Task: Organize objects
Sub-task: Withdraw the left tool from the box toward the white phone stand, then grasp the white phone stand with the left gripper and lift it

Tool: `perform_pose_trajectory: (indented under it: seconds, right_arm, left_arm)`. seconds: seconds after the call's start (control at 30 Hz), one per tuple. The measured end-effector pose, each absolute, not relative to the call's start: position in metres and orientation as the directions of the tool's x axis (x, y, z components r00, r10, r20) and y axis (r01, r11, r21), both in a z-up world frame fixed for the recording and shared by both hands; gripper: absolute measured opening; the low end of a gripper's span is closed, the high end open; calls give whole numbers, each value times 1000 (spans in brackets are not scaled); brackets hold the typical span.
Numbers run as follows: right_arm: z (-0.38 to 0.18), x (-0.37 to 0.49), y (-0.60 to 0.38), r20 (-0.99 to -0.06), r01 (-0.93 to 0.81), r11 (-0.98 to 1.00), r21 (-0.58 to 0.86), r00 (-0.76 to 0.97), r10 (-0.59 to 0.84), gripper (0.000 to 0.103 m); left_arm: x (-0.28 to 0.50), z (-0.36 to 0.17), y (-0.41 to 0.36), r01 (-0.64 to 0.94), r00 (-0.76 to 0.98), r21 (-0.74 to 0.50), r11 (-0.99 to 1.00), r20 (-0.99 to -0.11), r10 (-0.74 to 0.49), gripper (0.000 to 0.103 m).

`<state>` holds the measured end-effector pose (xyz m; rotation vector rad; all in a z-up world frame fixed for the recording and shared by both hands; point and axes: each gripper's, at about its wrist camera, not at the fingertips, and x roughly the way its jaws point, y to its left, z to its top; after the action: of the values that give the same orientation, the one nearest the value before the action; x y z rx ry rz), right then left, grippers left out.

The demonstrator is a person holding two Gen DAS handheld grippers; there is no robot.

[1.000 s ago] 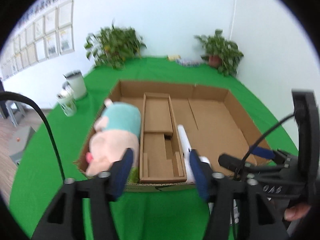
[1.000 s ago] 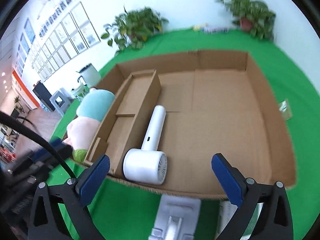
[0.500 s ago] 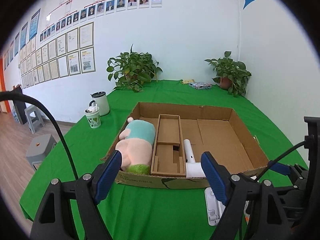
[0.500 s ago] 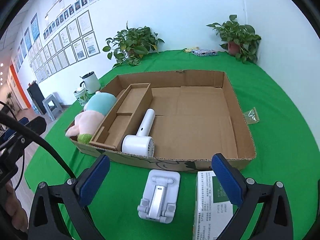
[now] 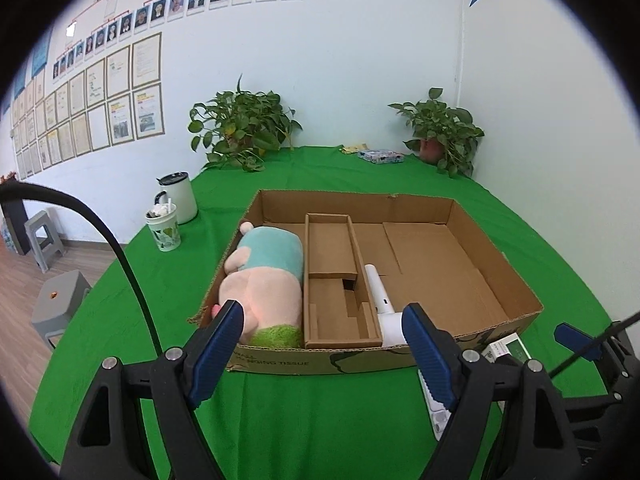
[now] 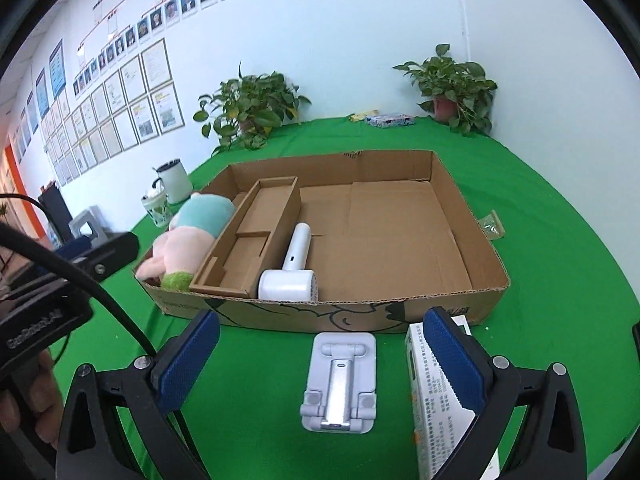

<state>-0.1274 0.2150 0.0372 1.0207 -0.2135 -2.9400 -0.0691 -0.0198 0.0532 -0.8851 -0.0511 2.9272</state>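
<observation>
Both claws hover over the green desk (image 6: 560, 264) with nothing between their blue pads. The left claw (image 5: 320, 354), low in its frame, has just been spreading its jaws and stands released; the right claw (image 6: 320, 360) is spread wide too. In the cardboard box (image 6: 460, 200) mid-frame lie a plush toy (image 6: 188, 236) at left, a cardboard insert (image 6: 248, 236) and a white hair dryer (image 6: 292, 268). Below the box, a white folding stand (image 6: 340, 384) lies flat, a white carton (image 6: 432, 400) just right of it.
</observation>
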Motion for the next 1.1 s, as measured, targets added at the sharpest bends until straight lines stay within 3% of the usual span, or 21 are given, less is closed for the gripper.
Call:
perform_pose_trajectory:
  seconds: [0.3,0.83,1.03,1.1]
  right_arm:
    - [32,-89,237,-592,-102,-974,202,-805,-39,102]
    - [-38,-126,197,-743,180,-975,134,-632,-219,92]
    - [-69,-147,198,-805,104,-991,80,-580,-125,75]
    - [-79,-151,195,-825,109,-993,47,-556,-100,59]
  left_arm:
    - [-81,38,-6,-88,-805,-39,-995,-586,94,81]
    - [-92,-11,-5,-84,-695,-126,-988,-703,149,81]
    - [-98,-26,-1,-116,-635,-200,-973,-739,228,80]
    - [-98,-31,0,-113,-623,-217,-970,-745,240,80]
